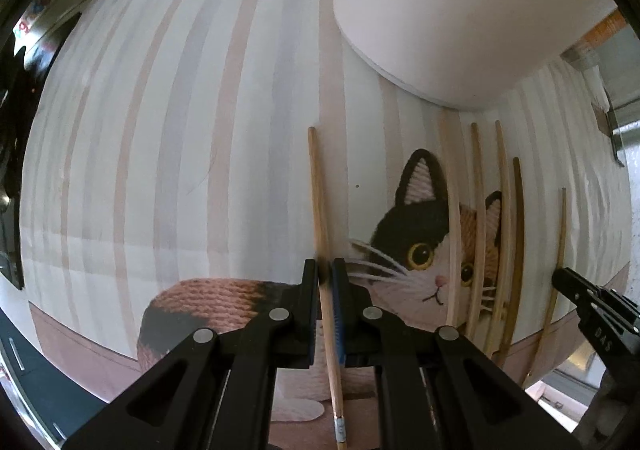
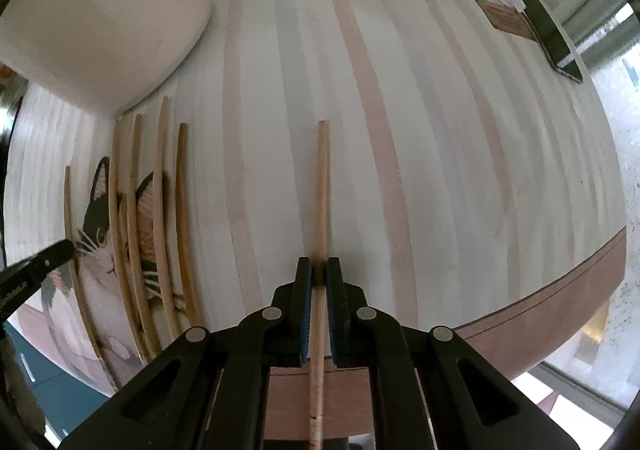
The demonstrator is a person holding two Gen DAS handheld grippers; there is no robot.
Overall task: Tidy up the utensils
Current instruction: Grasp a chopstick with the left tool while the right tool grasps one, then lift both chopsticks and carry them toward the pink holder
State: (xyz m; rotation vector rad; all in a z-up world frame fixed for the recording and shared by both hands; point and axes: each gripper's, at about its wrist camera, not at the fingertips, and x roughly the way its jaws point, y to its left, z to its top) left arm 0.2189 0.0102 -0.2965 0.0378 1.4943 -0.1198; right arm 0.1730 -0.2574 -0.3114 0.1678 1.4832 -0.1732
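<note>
Left wrist: chopstick (image 1: 320,190) tip apparently cut off below frame.

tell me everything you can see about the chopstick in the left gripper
The chopstick is a slim, pale wooden stick with a rounded far end and a small metal band near its near end. The left gripper is shut on it, blue pads pressing either side partway along. It runs straight ahead along the fingers, over the striped mat, left of the printed cat and apart from the loose chopsticks further right. Whether it touches the mat is unclear.
</note>
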